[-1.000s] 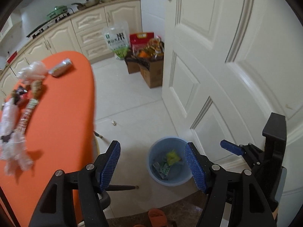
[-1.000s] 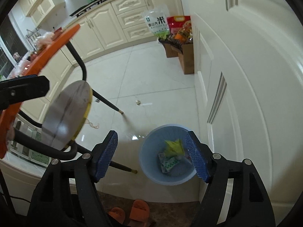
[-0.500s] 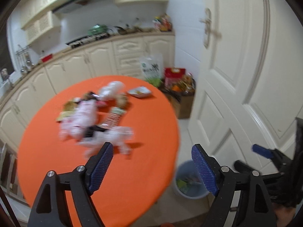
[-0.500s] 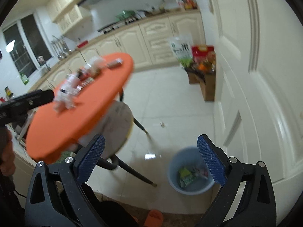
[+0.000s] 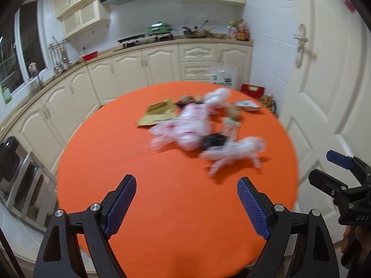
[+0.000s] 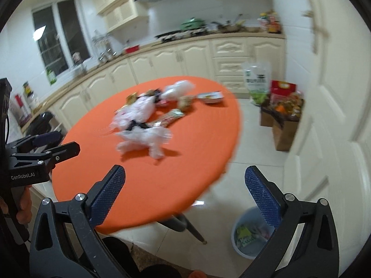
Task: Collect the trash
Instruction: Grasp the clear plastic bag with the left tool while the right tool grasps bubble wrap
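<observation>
A heap of trash lies on the round orange table (image 5: 162, 208): pink-white plastic bags (image 5: 190, 127), a crumpled clear bag (image 5: 234, 153), a tan pouch (image 5: 157, 113), a striped wrapper (image 5: 230, 127) and a small packet (image 5: 247, 105). My left gripper (image 5: 185, 180) hovers over the table's near part, short of the heap, its jaws opening with nothing between them. My right gripper (image 6: 184, 170) stands wide open and empty over the table's near right edge. The trash heap (image 6: 139, 115) is ahead of it. A blue bin (image 6: 252, 234) with some wrappers inside sits on the floor, lower right.
Cream kitchen cabinets (image 5: 143, 69) run along the back. A white door (image 5: 324, 81) is on the right. Cardboard boxes with groceries (image 6: 283, 120) and a rice bag (image 6: 256, 81) stand on the floor by the door. A dark table leg (image 6: 192, 229) slants beside the bin.
Both grippers swung up from the blue bin toward the orange table, and the trash heap came into view ahead. Both pairs of jaws spread wider.
</observation>
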The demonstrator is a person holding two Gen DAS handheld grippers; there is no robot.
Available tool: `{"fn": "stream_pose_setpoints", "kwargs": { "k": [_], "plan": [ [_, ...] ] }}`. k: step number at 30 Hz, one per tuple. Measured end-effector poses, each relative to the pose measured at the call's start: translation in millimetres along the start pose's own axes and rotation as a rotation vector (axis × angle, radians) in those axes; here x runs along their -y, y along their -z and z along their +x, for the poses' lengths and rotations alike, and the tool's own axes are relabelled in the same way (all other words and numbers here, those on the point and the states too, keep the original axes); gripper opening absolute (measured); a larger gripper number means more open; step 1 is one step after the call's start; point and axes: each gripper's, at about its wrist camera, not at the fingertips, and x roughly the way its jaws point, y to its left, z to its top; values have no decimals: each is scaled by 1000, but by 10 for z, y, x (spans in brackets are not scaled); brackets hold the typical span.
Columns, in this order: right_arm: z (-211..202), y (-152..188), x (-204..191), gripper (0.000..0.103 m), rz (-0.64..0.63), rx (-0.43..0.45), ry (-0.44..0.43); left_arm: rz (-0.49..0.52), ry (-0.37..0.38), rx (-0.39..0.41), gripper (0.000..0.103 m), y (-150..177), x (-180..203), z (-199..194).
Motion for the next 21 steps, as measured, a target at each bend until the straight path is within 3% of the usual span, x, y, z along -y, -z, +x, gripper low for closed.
{"fn": "stream_pose_setpoints", "kwargs": {
  "k": [6,16,19,21],
  "plan": [
    [559,-89,-298,103,-57,-77,-34,-20,4,-31,85,-291,-441,184],
    [1264,-386,-441,103,-182,-174,-37,-33,38,-70,85,-624,-733,745],
    [1330,-375,-434,93,-210,-199,-42,-26,44,-76,85,-750,-722,896],
    [1303,-346,-397,68,-218,-194,-40,-11,44,-84,85,-829,-683,1001]
  ]
}}
